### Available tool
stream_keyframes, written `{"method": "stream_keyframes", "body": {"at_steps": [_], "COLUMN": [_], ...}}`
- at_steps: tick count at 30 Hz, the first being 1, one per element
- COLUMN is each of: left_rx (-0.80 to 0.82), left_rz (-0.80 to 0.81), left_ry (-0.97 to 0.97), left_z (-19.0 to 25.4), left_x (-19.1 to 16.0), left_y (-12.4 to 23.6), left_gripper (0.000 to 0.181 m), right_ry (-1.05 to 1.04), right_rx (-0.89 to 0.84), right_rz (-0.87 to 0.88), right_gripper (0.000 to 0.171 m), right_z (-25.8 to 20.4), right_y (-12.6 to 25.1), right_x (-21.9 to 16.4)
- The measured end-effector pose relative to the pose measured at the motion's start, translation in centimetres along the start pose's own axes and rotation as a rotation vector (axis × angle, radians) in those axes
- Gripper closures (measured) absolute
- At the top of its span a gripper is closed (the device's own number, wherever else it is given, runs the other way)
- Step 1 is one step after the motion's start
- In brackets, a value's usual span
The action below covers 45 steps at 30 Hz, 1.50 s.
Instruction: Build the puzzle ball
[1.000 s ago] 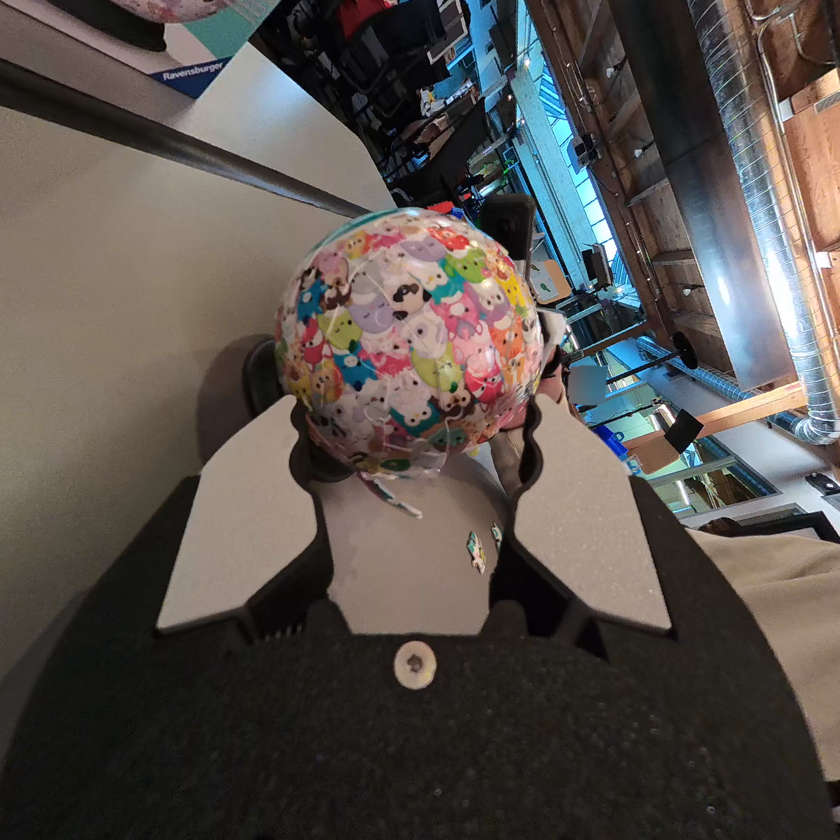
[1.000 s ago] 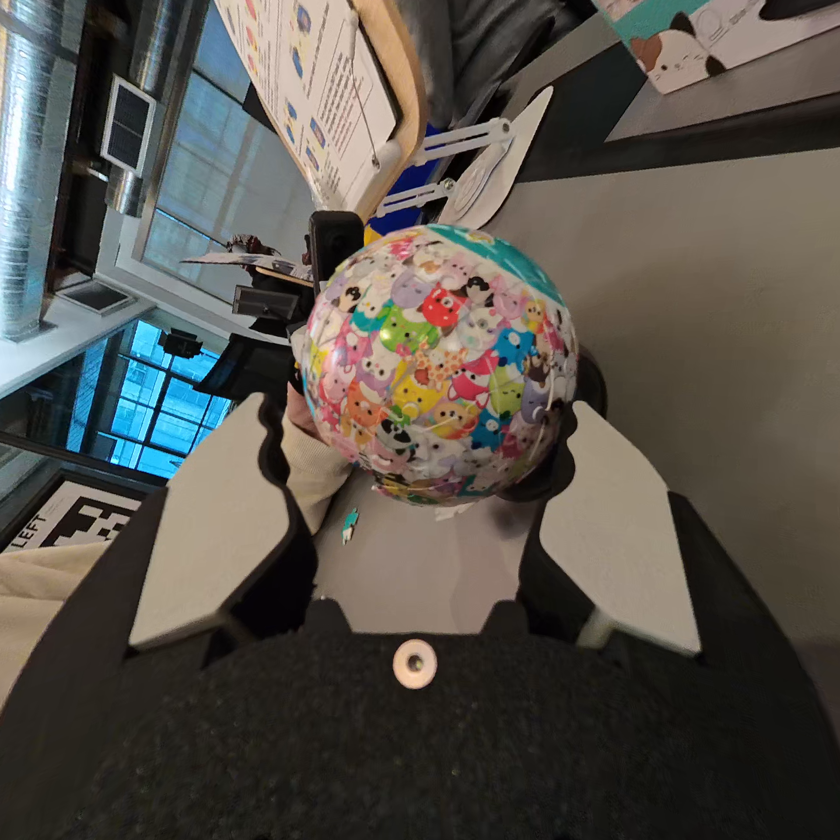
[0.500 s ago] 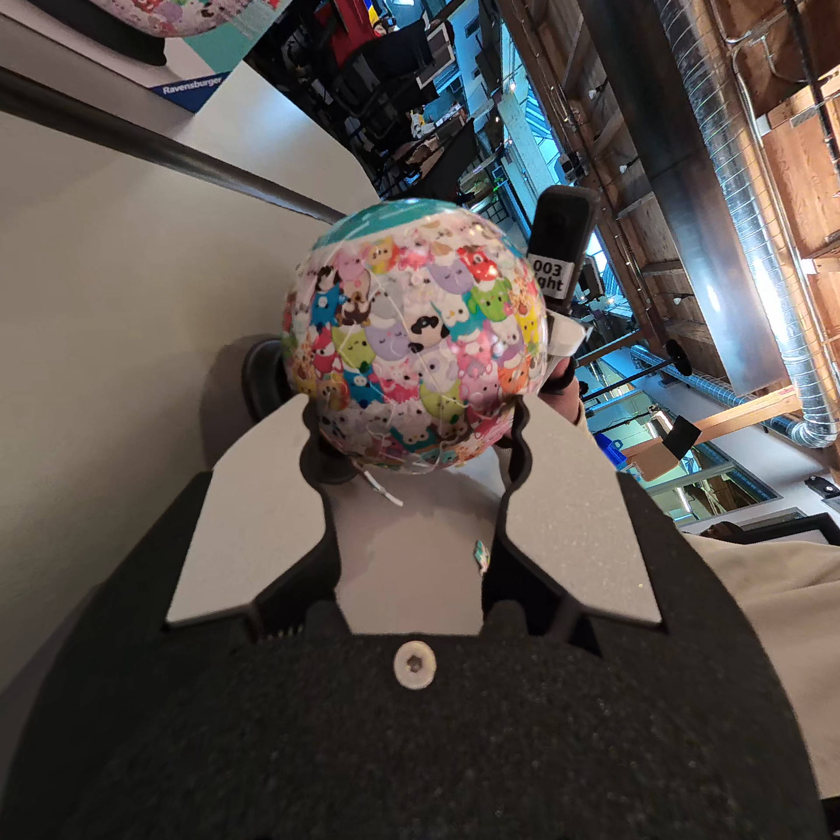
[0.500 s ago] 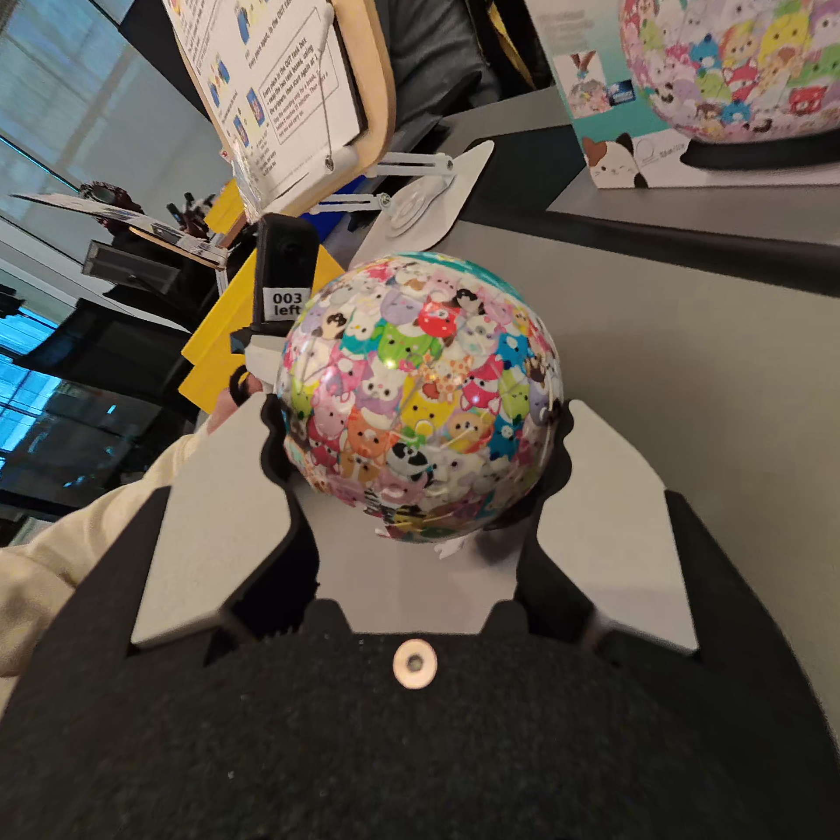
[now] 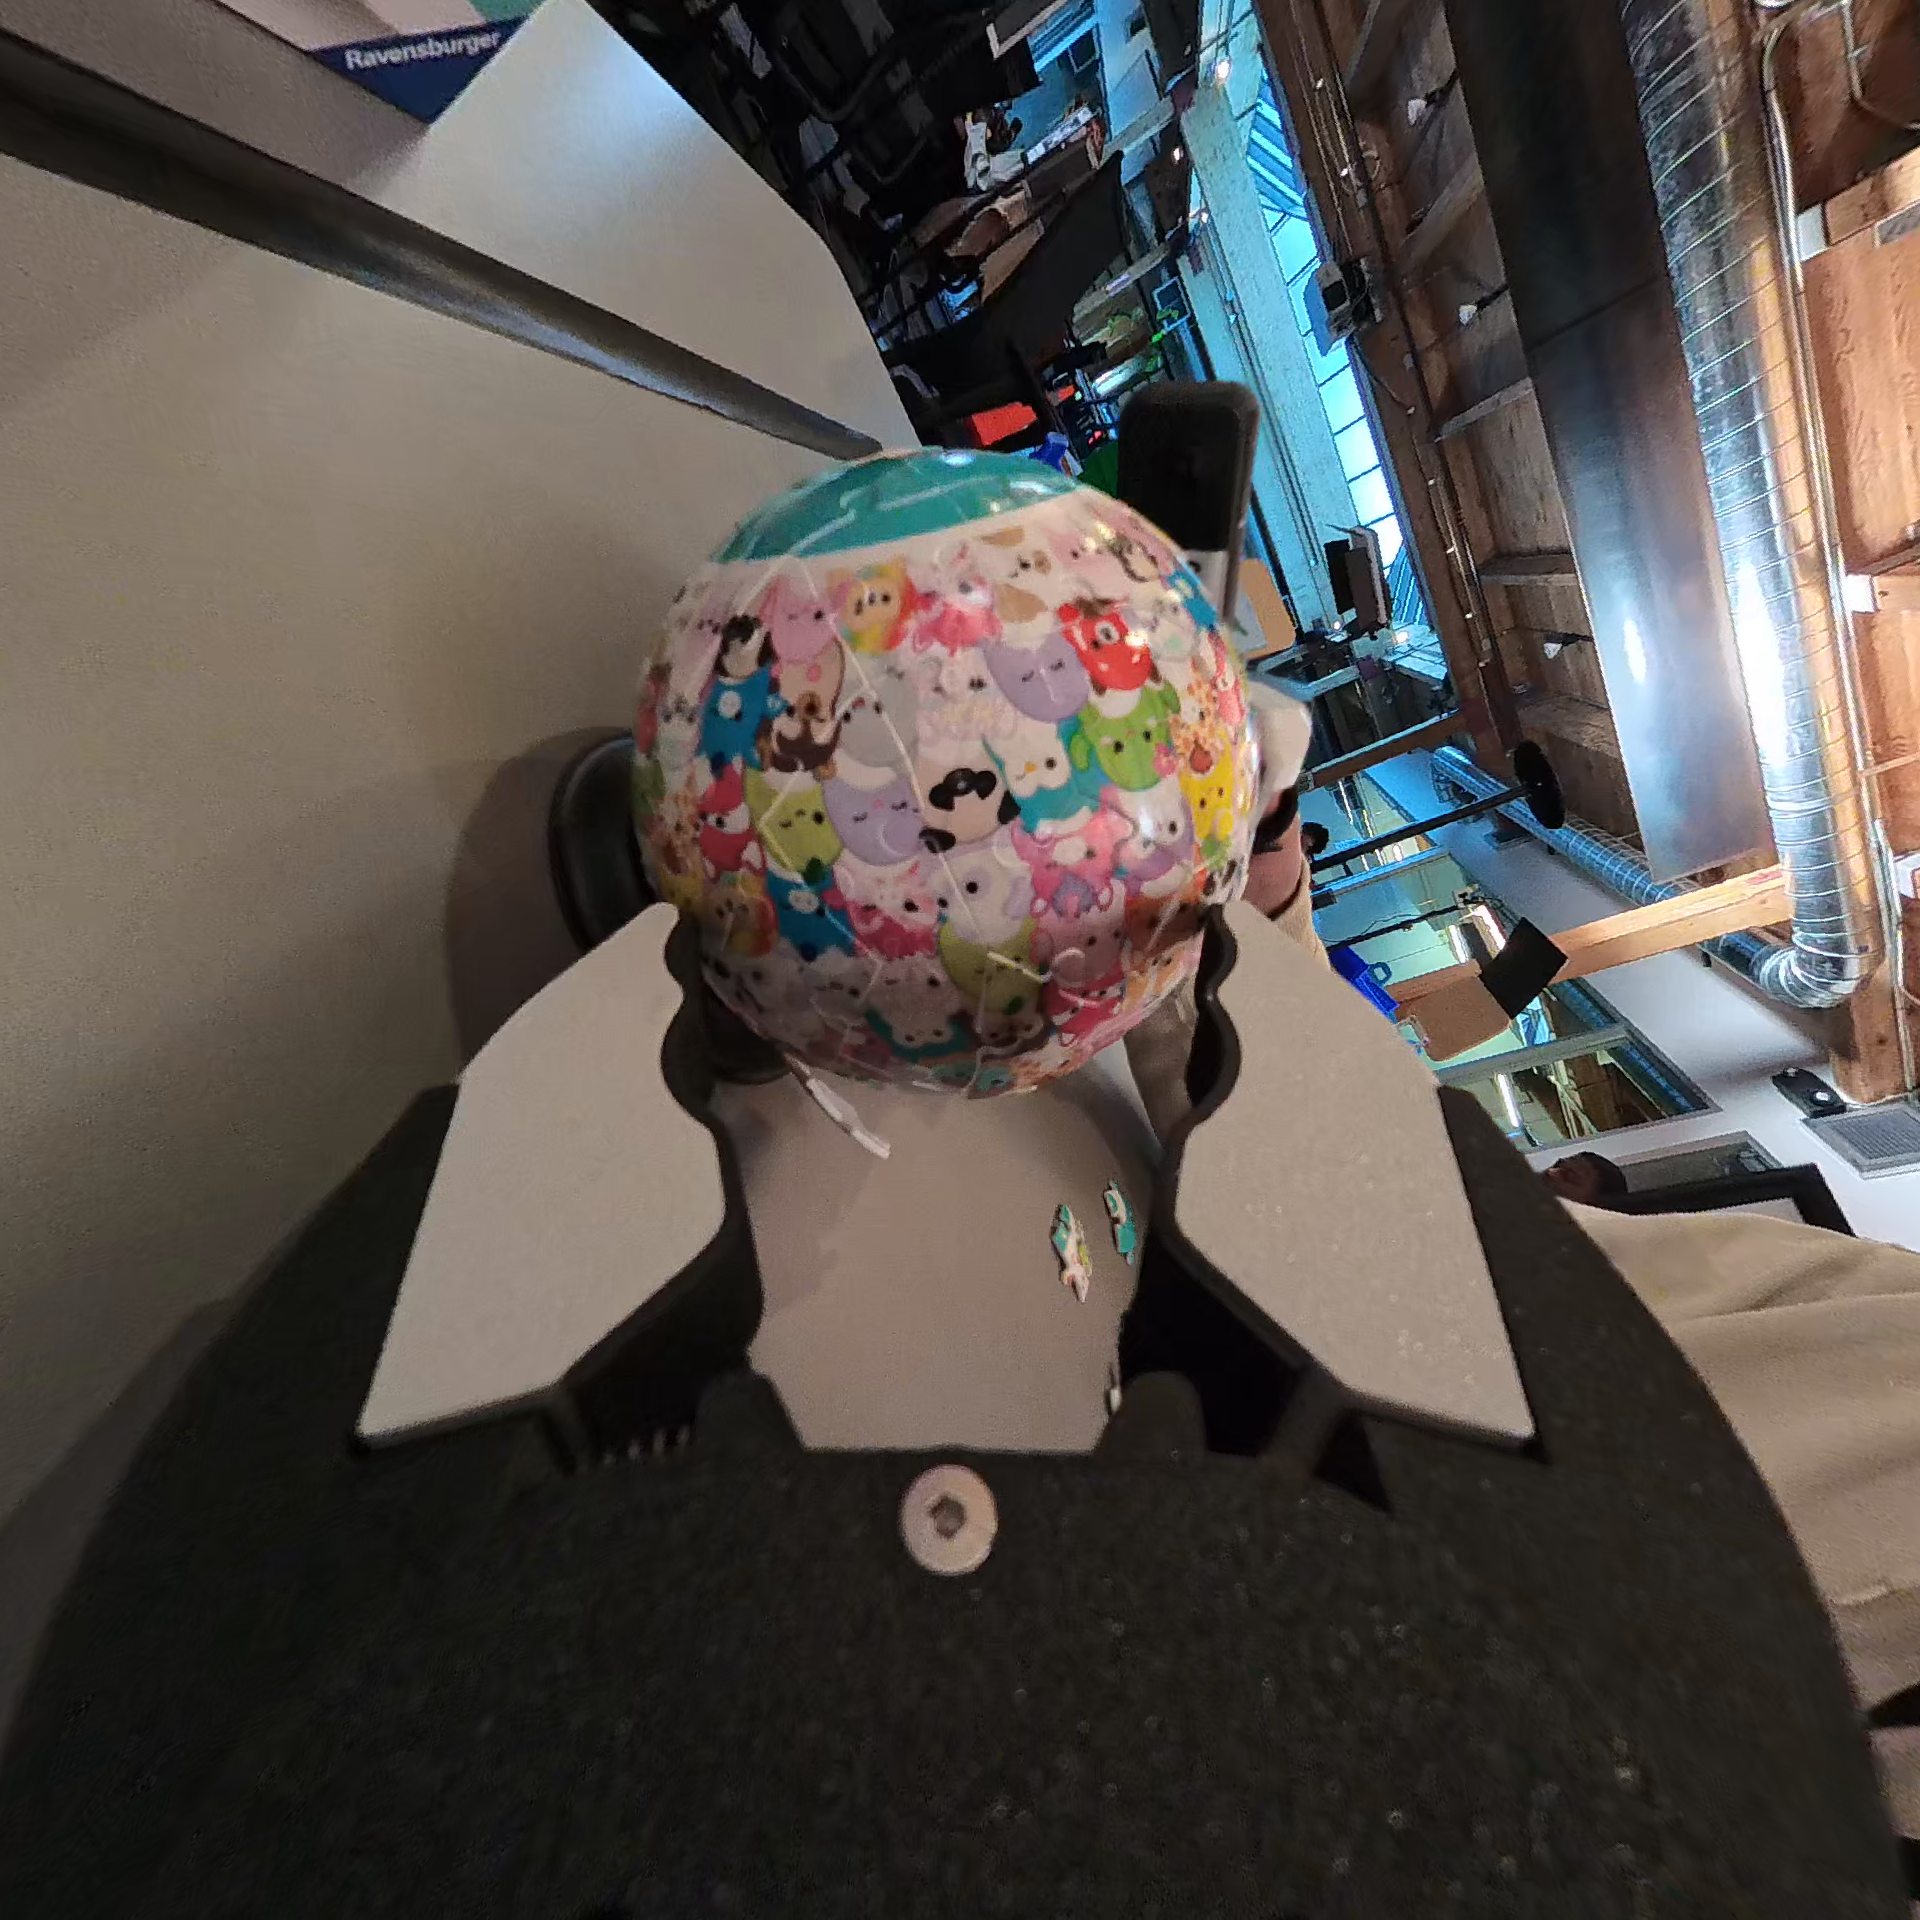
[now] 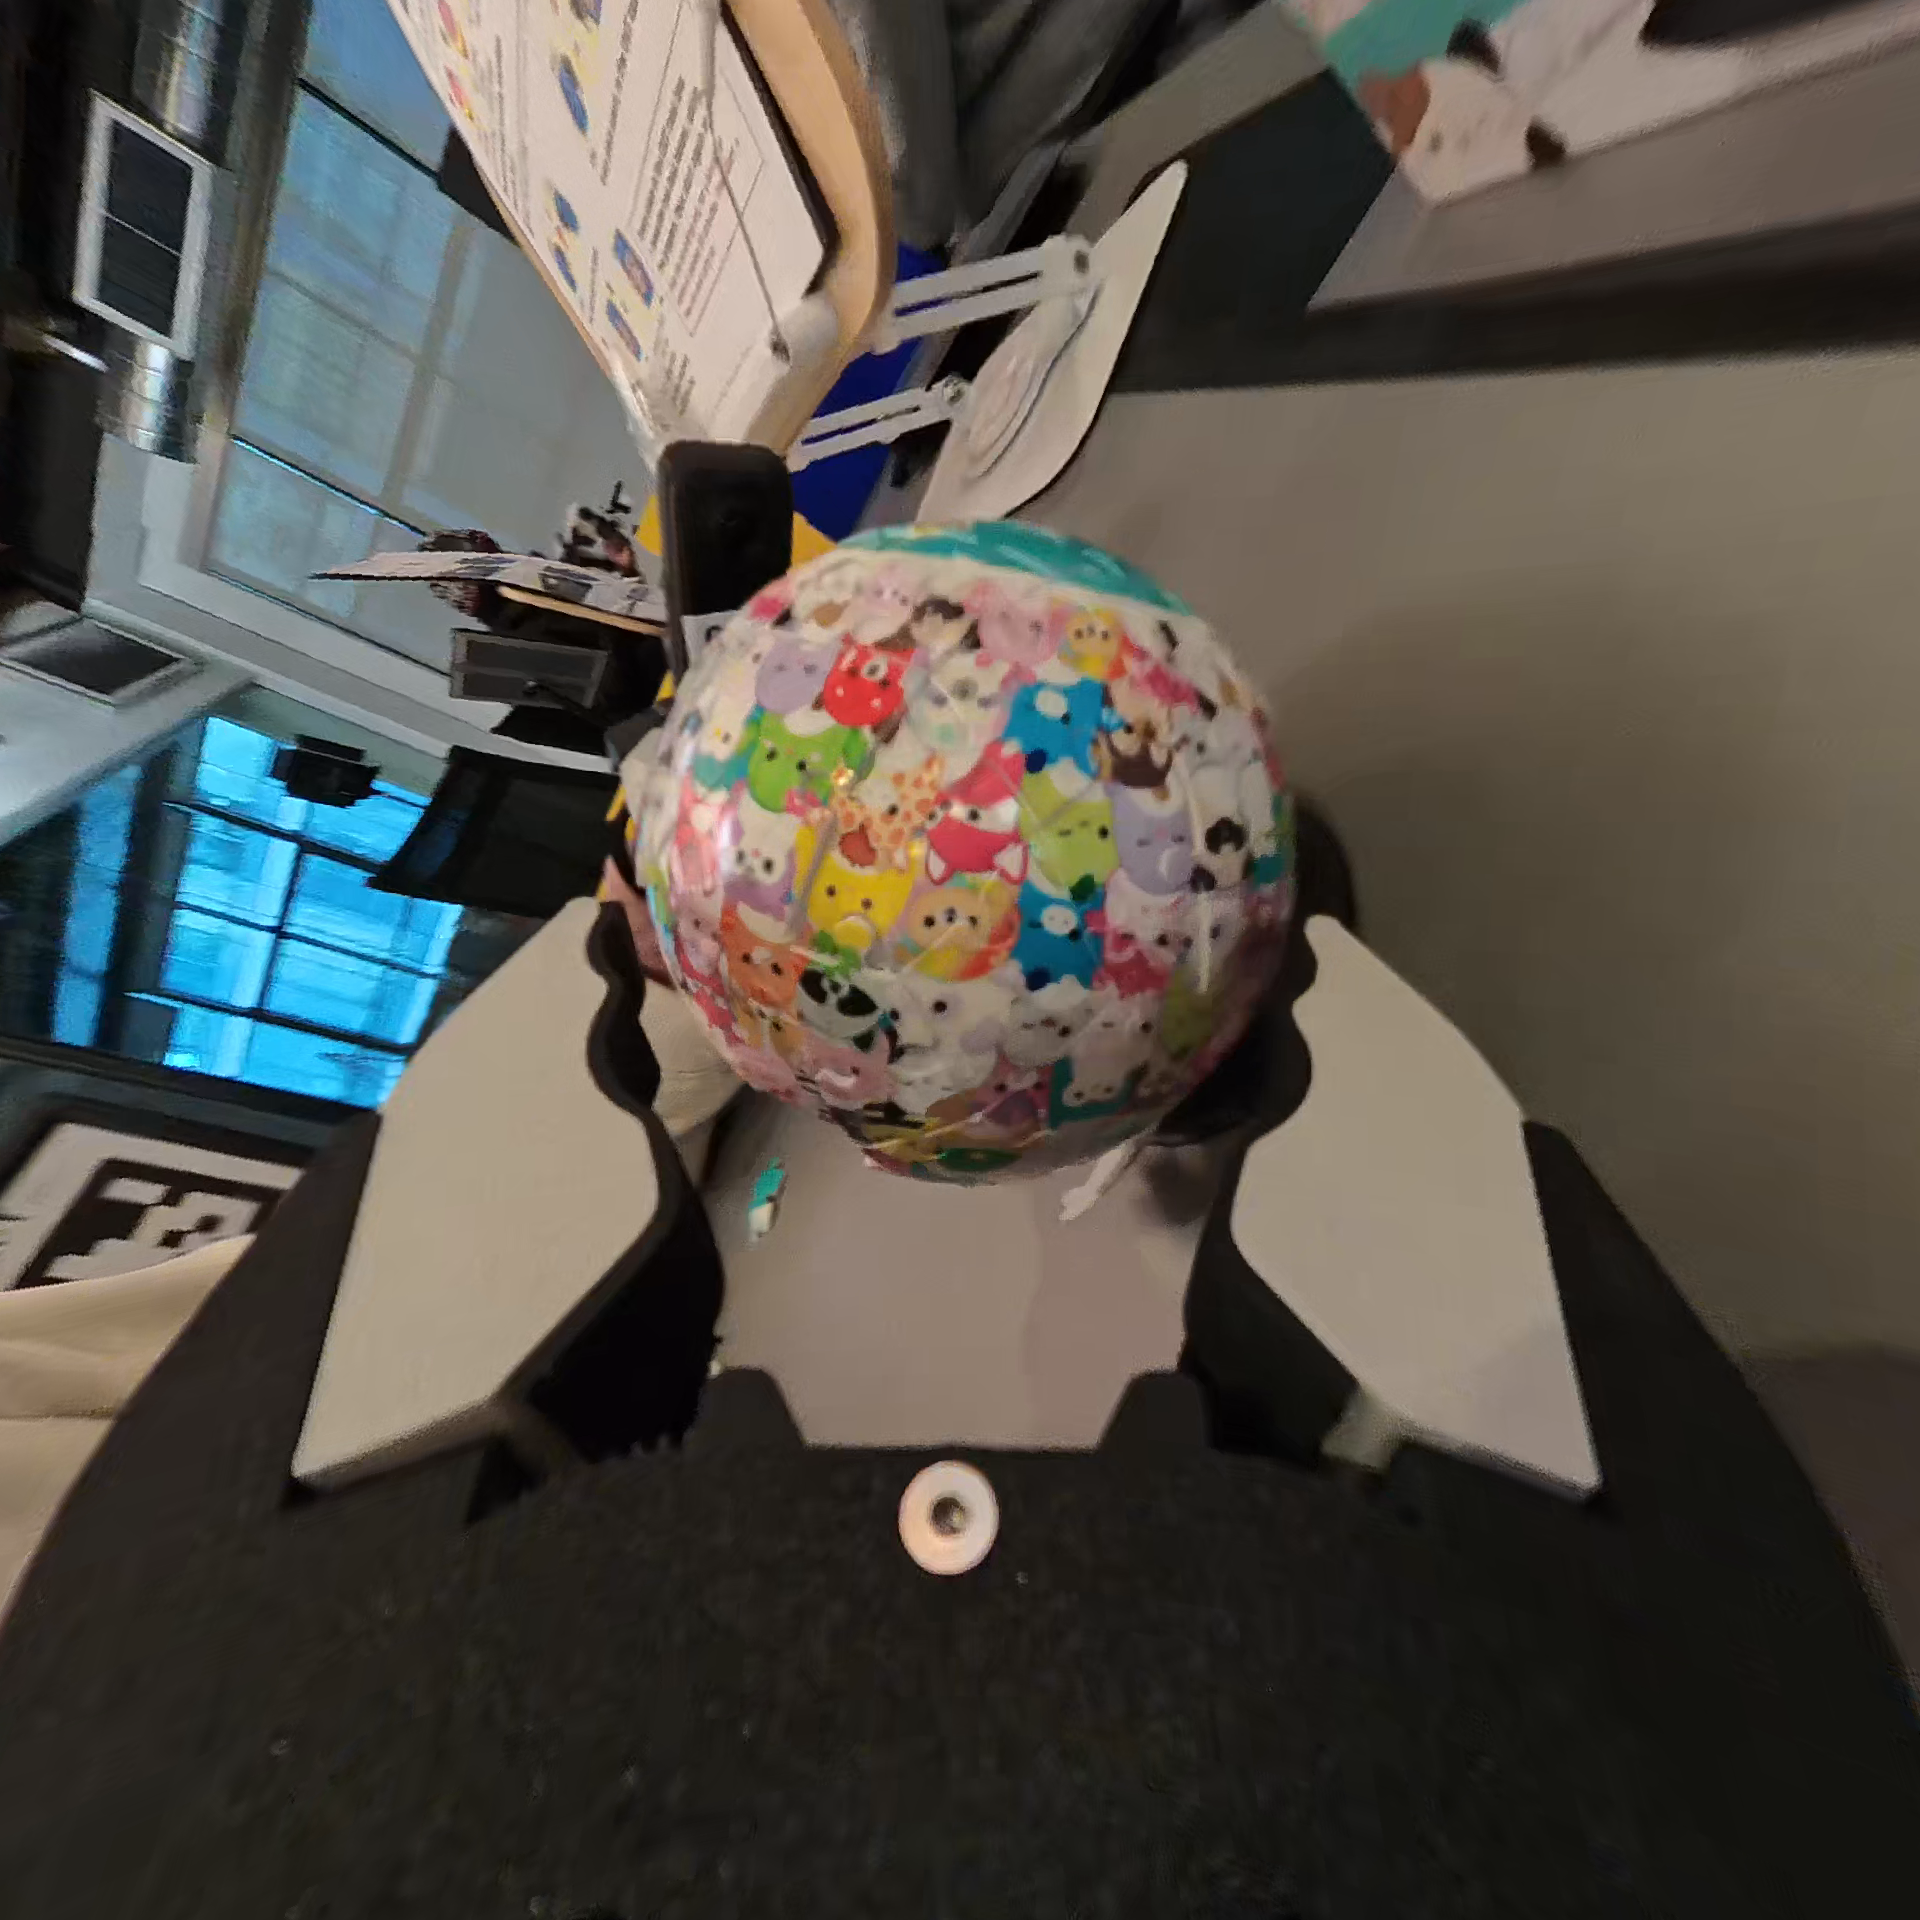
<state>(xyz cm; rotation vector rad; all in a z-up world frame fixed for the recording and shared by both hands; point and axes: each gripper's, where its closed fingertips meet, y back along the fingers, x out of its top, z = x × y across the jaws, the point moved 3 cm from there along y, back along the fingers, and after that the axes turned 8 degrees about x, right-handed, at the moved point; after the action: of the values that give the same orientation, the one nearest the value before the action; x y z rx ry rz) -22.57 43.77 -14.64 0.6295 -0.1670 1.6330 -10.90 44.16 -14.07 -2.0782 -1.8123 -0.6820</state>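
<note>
I've got the puzzle ball (image 5: 940, 790) nearly built, sitting on its dark stand (image 5: 587, 842) on the grey tabletop (image 5: 260, 644), well in from the edges. Left claw (image 5: 940, 997) and right claw (image 6: 951, 997) come at it from opposite sides, both spread wide w/ jaws flanking the ball's lower half; can't tell if pads actually touch. Two loose pieces (image 5: 1091, 1242) lie on the tabletop just beside the ball. Step in hand looks like steadying/checking the sphere. Next move, imo: drop one claw, pinch a loose piece, find the gap, which isn't visible from here.
</note>
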Motion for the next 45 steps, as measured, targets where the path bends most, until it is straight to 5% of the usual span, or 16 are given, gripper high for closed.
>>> {"method": "stream_keyframes", "body": {"at_steps": [21, 45], "left_rx": [-0.052, 0.03], "left_rz": [0.231, 0.264], "left_ry": [-0.253, -0.311], "left_z": [4.7, 5.0], "left_x": [3.1, 5.2], "left_y": [1.8, 1.9], "left_gripper": [0.091, 0.087], "right_ry": [0.456, 0.458], "right_rx": [-0.024, 0.067], "right_rz": [0.042, 0.125], "right_gripper": [0.053, 0.053], "right_z": [-5.0, -3.3], "right_y": [-1.0, -1.7], "right_x": [2.7, 2.4]}}
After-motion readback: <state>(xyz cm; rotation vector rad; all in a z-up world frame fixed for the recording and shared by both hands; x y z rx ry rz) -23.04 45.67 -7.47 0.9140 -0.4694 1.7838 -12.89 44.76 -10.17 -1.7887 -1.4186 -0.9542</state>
